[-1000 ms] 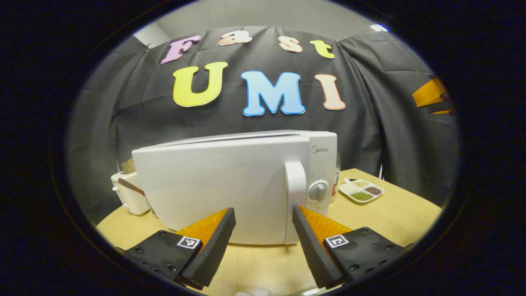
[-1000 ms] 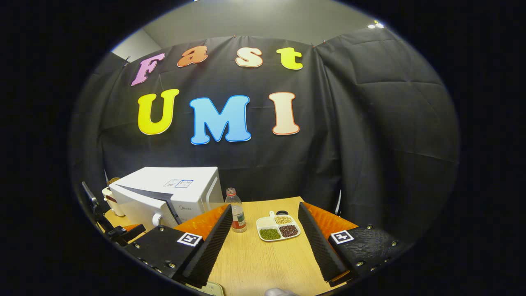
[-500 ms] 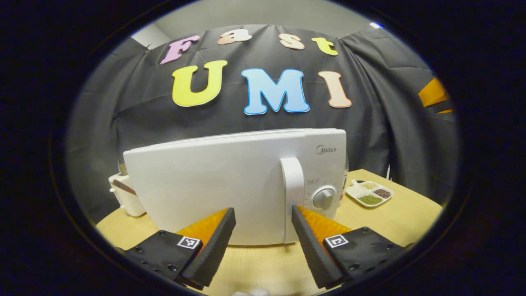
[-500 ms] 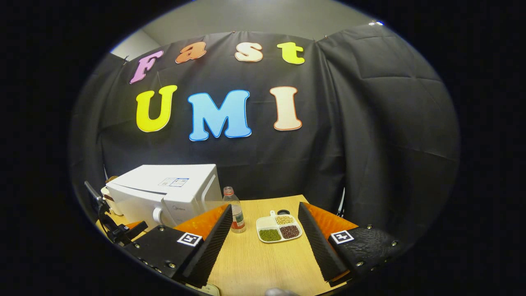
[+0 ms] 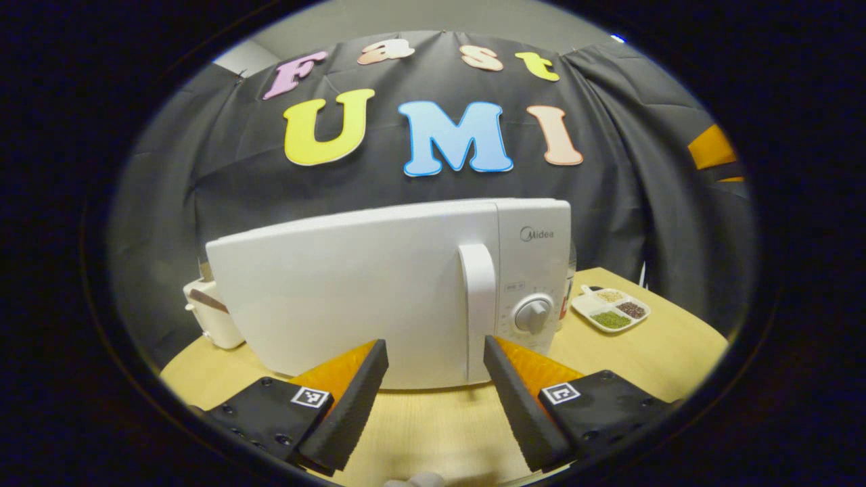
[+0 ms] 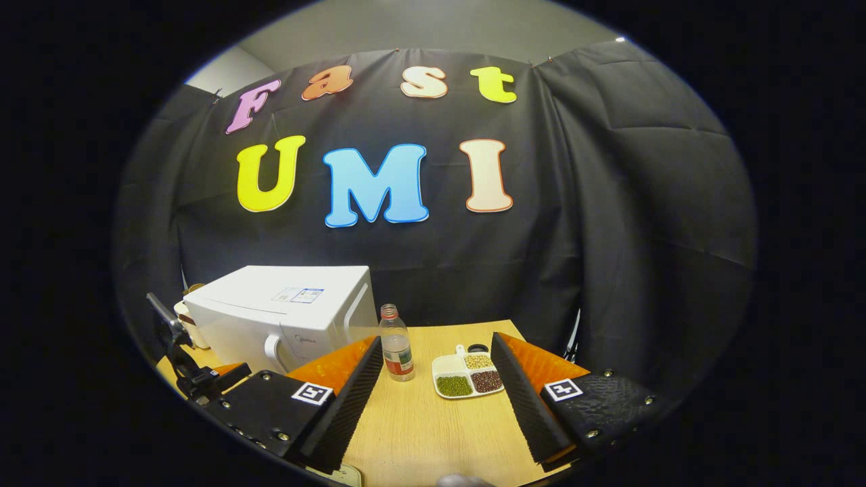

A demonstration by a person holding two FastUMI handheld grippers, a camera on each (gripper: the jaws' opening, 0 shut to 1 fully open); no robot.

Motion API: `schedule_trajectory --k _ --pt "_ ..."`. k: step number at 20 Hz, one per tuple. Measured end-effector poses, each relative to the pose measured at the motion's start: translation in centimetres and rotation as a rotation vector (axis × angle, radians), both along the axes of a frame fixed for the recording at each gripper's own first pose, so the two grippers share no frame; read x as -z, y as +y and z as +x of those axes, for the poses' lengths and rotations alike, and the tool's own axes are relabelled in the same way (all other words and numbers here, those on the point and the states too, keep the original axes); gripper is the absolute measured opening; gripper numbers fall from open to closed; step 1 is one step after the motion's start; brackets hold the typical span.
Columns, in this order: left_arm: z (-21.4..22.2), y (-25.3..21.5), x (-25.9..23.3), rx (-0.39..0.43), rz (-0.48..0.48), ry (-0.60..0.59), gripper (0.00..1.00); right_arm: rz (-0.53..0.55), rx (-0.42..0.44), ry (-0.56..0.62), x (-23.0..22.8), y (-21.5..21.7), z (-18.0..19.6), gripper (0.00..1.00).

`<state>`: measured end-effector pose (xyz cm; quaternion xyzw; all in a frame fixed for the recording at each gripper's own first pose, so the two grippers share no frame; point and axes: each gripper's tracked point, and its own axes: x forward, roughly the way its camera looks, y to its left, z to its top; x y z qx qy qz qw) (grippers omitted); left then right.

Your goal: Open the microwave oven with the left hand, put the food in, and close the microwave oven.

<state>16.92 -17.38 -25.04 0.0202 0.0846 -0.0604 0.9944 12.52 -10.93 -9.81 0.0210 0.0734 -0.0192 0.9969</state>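
A: Two hand-held grippers, we log both as spread. Left hand-held gripper (image 5: pixel 429 352) hangs low in front of the microwave oven (image 5: pixel 379 291), fingers apart, nothing between them, not touching it.

B: Door status?

A: We see it shut. The handle (image 5: pixel 477 304) runs upright, just left of the control panel; a round knob (image 5: pixel 533 314) sits beside it. In the left gripper view the handle lines up close to the gripper's right-hand finger (image 5: pixel 517 399), with a gap to the door.

B: Right one?

A: Right hand-held gripper (image 6: pixel 433 379) is spread too, empty, held above the bench (image 6: pixel 433 433). Past its fingers we see the food tray (image 6: pixel 467 375), a white divided dish with green, dark and pale grains in separate compartments, resting on the bench to the right of the oven.

B: Anything between tray and oven?

A: A clear bottle (image 6: pixel 396 341) stands upright there, near the oven's side, apart from the tray. We also note a white appliance (image 5: pixel 210 314) on the bench on the oven's far side; we cannot tell what it is.
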Motion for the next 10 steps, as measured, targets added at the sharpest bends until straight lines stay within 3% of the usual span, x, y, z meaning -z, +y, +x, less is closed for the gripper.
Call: schedule_trajectory --k 2,3,8,9,10 --pt "-1.4 0.7 -2.3 0.003 0.006 -0.016 1.0 0.015 -0.011 -0.01 -0.9 0.5 -0.5 0.98" --pt "-2.3 1.2 -3.6 0.002 -0.002 -0.022 0.95 0.014 -0.014 -0.018 -1.5 0.7 -1.0 0.98" --pt "-7.1 5.7 -11.7 -0.035 -0.035 -0.05 0.95 0.023 -0.024 -0.06 -5.5 1.8 -4.0 0.98" --pt "-8.1 6.8 -13.9 -0.043 -0.034 -0.068 1.0 0.02 -0.022 -0.066 -6.3 2.1 -4.7 0.98" --pt "-8.9 8.2 -16.1 -0.055 -0.032 -0.087 0.95 0.015 -0.019 -0.076 -7.2 2.3 -5.3 0.98"
